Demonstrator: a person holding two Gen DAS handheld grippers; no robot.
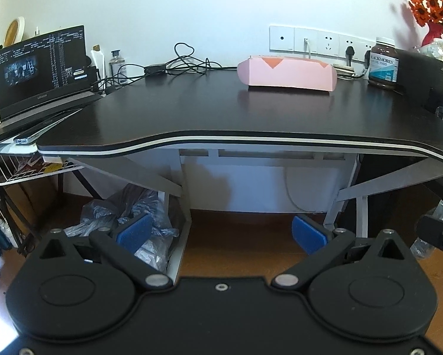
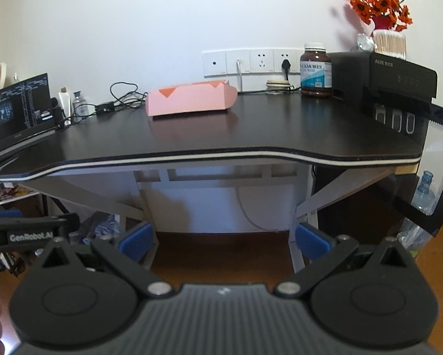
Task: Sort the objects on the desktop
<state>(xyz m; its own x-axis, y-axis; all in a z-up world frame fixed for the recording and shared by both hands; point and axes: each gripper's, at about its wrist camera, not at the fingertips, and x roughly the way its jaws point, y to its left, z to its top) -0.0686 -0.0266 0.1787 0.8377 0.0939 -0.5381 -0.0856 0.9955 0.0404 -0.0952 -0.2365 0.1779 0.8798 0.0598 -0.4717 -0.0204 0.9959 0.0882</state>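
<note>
A pink cardboard box (image 1: pixel 286 74) lies on the far middle of the black desk (image 1: pixel 221 112); it also shows in the right wrist view (image 2: pixel 188 102). A brown supplement bottle (image 1: pixel 382 63) stands at the back right, also in the right wrist view (image 2: pixel 315 74). My left gripper (image 1: pixel 221 233) is open and empty, held low in front of the desk's front edge. My right gripper (image 2: pixel 224 244) is open and empty at the same low height, to the right of the left one.
A laptop (image 1: pixel 40 68) stands open at the desk's left end, with cables (image 1: pixel 177 65) behind it. A black appliance (image 2: pixel 393 80) sits at the right end, with orange flowers (image 2: pixel 375 0) on top. Wall sockets (image 2: pixel 251 62) are behind. Plastic bags (image 1: pixel 132 224) lie under the desk.
</note>
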